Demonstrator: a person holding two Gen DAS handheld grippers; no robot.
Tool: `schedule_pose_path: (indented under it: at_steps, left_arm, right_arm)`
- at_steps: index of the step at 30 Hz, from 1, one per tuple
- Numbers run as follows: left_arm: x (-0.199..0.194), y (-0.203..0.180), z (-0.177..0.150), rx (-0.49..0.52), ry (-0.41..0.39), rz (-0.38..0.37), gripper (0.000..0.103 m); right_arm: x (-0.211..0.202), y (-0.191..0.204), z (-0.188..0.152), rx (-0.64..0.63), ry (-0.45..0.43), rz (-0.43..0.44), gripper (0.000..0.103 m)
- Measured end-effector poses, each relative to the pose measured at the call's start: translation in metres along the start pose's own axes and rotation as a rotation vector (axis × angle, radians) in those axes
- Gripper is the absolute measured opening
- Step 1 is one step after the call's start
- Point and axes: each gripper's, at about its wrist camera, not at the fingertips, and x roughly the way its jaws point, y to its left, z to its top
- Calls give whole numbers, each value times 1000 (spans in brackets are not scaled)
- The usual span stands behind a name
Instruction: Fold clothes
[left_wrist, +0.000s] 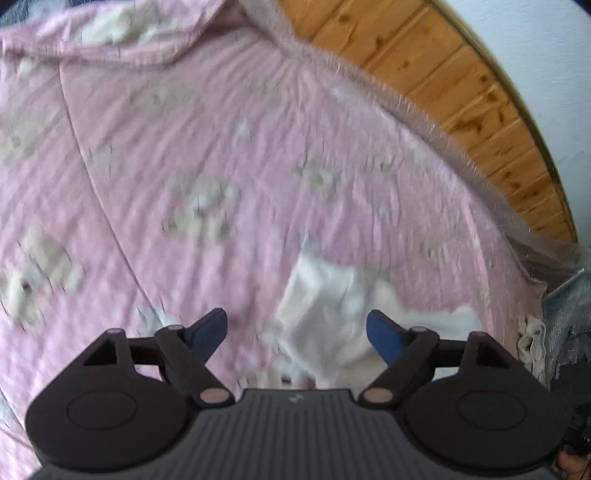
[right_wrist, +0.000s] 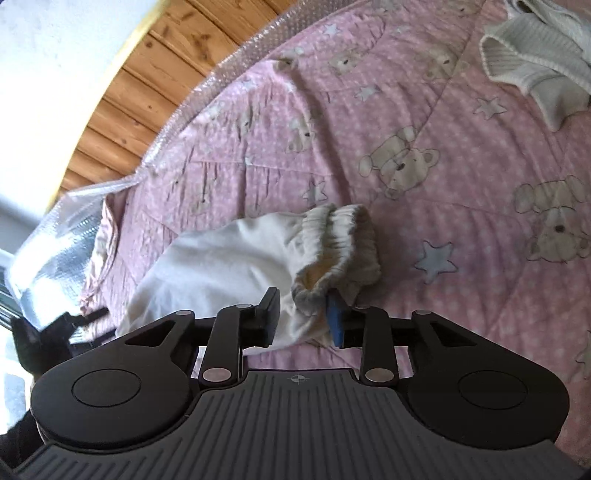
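My right gripper (right_wrist: 303, 319) jaws stand parted around the cream garment (right_wrist: 236, 266), its ribbed elastic cuff between them. My left gripper (left_wrist: 296, 331) jaws are spread wide above its blurred white fabric on the pink quilt (right_wrist: 461, 155).

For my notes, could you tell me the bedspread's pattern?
The bedspread is pink with teddy bears and stars, clearest in the right wrist view.

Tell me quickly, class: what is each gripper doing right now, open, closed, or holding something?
Left gripper: open, holding nothing, above the white garment.
Right gripper: jaws partly closed around the white garment's elastic cuff; a firm grip cannot be told.
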Motion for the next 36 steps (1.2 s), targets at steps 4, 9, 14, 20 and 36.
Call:
schedule_pose_path:
  at_steps: [4,9,14,20,36]
  left_arm:
    - [0,-21,2,85,-30,19,5]
    - [-53,-27,15,93,-268,-166,7]
    - [13,9,7,26,-42,-73,8]
    - [17,-3,3,90,-59,-32,21]
    - [52,-56,7,379,-36,124,76]
  right_arm:
    - [13,12,-2,-49,24,-51,8]
    - [-14,18,0,-93,-41,-75,7]
    - [-2,-1,-8,-65,12,-120,7]
    - [0,-6,-12,-59,2,-144,7]
    - [18,3,13,-249,-70,-182,51]
